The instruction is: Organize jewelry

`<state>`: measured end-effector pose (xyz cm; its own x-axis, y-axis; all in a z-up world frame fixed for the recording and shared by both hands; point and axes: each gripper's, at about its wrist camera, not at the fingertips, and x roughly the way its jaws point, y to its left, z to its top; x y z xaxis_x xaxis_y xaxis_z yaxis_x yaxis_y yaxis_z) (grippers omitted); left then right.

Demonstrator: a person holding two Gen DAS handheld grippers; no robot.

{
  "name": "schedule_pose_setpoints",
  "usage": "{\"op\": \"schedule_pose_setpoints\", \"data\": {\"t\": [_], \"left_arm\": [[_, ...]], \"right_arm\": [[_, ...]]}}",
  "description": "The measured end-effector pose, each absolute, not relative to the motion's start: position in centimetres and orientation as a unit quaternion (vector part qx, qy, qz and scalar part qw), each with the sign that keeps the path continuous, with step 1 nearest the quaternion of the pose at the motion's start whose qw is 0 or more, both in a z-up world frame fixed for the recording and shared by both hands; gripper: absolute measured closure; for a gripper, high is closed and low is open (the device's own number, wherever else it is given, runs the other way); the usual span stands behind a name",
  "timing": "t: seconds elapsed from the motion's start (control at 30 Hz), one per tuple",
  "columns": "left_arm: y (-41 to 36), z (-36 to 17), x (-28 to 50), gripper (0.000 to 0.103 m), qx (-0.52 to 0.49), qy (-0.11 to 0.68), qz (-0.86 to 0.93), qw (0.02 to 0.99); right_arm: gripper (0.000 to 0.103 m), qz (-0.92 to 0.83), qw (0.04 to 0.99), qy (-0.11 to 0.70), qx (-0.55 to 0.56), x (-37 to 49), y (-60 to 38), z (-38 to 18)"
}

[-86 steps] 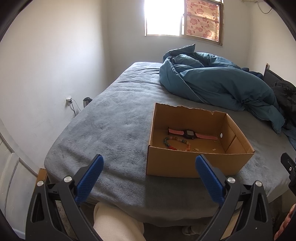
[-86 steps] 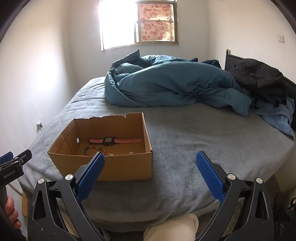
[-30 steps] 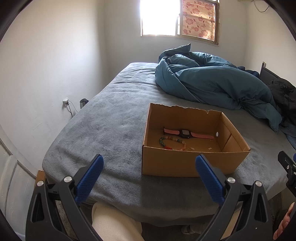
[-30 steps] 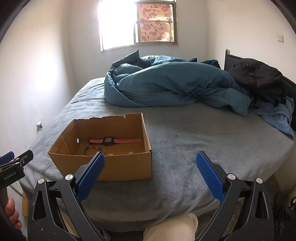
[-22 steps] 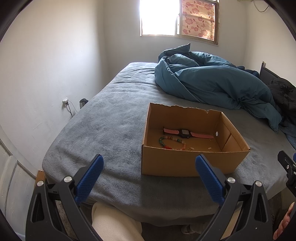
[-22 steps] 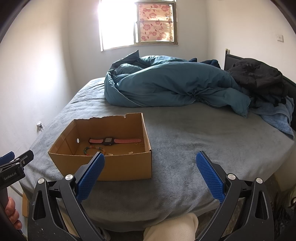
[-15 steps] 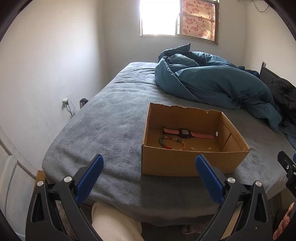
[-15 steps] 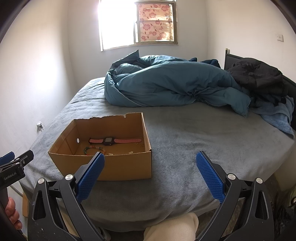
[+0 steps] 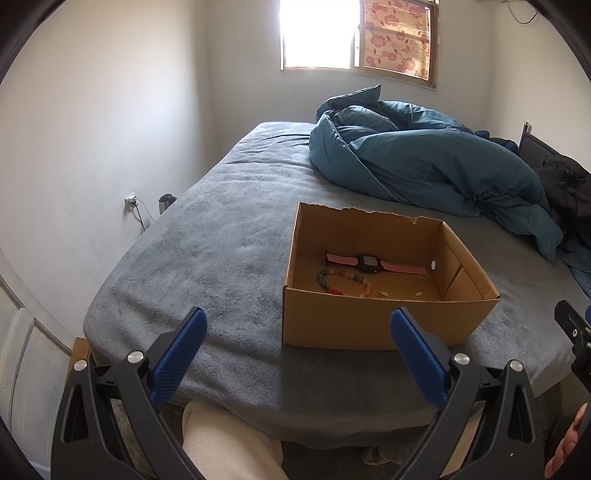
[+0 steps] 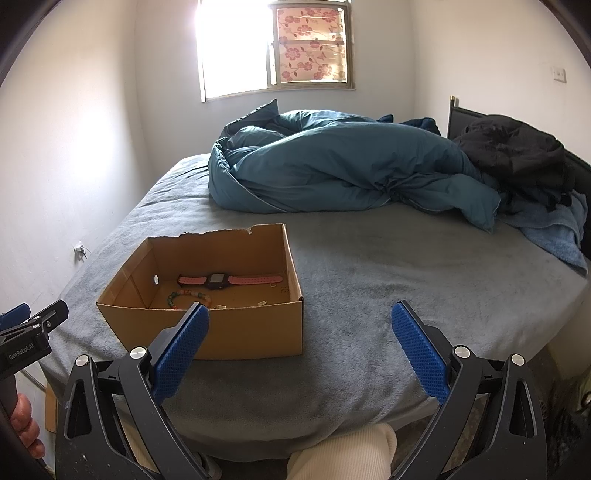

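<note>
One pink watch (image 9: 369, 264) lies crosswise in the cardboard box (image 9: 369, 325).

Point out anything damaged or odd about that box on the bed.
The cardboard box has no flaps, and its far wall's top edge is ragged, as if torn. Inside, the pink watch and bead bracelet lie loose among small scraps.

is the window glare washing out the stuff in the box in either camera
Left wrist view: window blown out white, yet watch and bead bracelet stay clear. Right wrist view: same glare, watch readable, bracelet partly behind a gripper finger.
</note>
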<state>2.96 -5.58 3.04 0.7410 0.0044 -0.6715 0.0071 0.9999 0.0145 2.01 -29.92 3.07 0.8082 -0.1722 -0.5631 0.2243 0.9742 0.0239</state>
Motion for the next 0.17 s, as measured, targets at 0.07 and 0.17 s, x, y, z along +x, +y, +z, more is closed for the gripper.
{"op": "schedule_pose_setpoints", "data": {"t": [0.07, 0.17], "left_arm": [[-5.54, 3.04, 2.96, 0.006, 0.008, 0.36, -0.001, 0.933], [-5.52, 3.01, 3.01, 0.006, 0.007, 0.361, -0.001, 0.933]], "right_arm": [[0.008, -0.104, 0.95, 0.291, 0.045, 2.0, -29.93, 3.07], [0.008, -0.105, 0.95, 0.291, 0.045, 2.05, -29.73, 2.95]]}}
